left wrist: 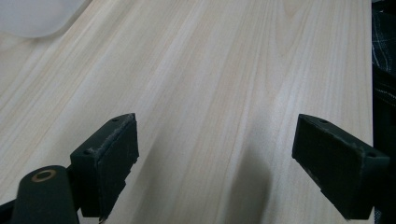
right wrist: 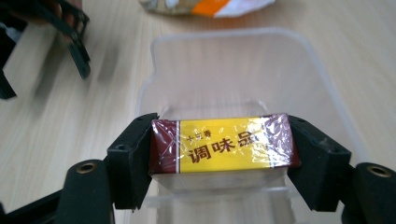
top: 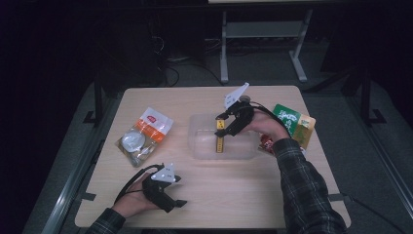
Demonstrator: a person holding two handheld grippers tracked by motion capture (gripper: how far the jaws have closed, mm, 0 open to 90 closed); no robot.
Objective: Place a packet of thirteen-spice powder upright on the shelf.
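A small box with a yellow label, dark red ends and a shiny plastic wrap sits crosswise between my right gripper's jaws, both pads pressed on its ends. It hangs just inside a clear plastic container. From above, the right gripper holds the box over the container at the table's middle. My left gripper rests near the front left edge. Its jaws stand wide open over bare wood.
An orange and white snack bag lies to the left of the container. A green packet and a red one lie to its right, beside the person's plaid sleeve. The table is light wood.
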